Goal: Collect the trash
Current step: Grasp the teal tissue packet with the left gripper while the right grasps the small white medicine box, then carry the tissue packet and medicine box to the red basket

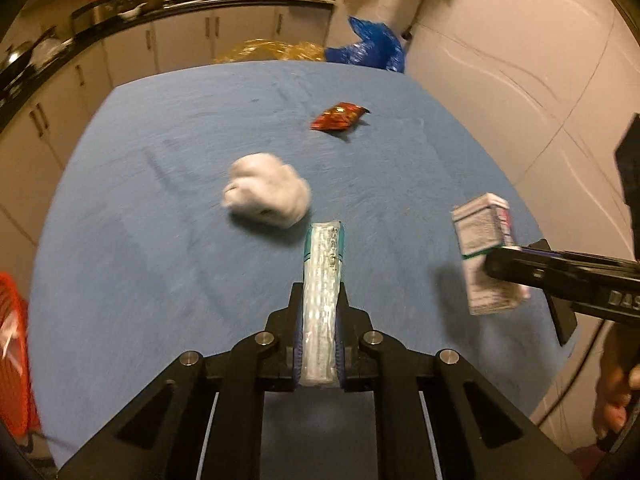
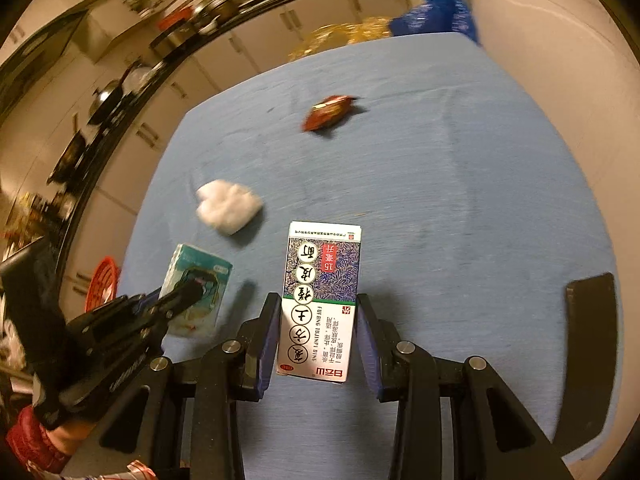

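Blue tablecloth (image 1: 160, 240) fills the kitchen table. Only the right wrist view shows the medicine box (image 2: 320, 300) face, clamped by the right gripper (image 2: 318, 338). Left gripper (image 1: 319, 312) pinches a tissue packet (image 1: 322, 280); tissue wad (image 1: 266, 194) and red wrapper (image 1: 339, 117) lie beyond.

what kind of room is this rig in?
Most likely a home kitchen. A dark countertop crowded with pots and pans runs along the back, with pale cabinet doors under it. The work surface is a table under a blue cloth, with plastic bags beyond it.
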Action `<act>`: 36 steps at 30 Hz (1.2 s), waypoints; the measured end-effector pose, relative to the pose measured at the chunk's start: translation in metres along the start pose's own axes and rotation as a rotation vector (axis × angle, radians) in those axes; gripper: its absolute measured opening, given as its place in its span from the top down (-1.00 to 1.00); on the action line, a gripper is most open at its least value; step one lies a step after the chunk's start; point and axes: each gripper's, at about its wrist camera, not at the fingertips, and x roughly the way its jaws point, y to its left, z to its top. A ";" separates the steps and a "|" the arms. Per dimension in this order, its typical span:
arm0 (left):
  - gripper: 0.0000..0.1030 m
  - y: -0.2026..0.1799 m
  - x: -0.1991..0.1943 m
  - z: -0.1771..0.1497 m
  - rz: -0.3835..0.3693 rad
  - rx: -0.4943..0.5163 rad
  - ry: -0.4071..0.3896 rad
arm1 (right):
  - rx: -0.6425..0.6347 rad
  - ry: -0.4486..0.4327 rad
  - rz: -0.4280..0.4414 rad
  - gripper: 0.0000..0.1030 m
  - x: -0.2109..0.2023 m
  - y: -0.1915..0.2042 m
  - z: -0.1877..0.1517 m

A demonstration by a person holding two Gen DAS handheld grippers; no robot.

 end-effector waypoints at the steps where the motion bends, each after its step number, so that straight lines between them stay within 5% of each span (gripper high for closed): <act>1: 0.77 0.005 -0.007 -0.004 0.011 -0.013 -0.010 | -0.017 0.007 0.009 0.24 0.003 0.008 -0.001; 16: 0.77 0.084 -0.071 -0.044 0.110 -0.166 -0.077 | -0.215 0.047 0.065 0.24 0.034 0.113 -0.018; 36: 0.77 0.138 -0.113 -0.065 0.141 -0.227 -0.133 | -0.307 0.047 0.070 0.24 0.046 0.181 -0.028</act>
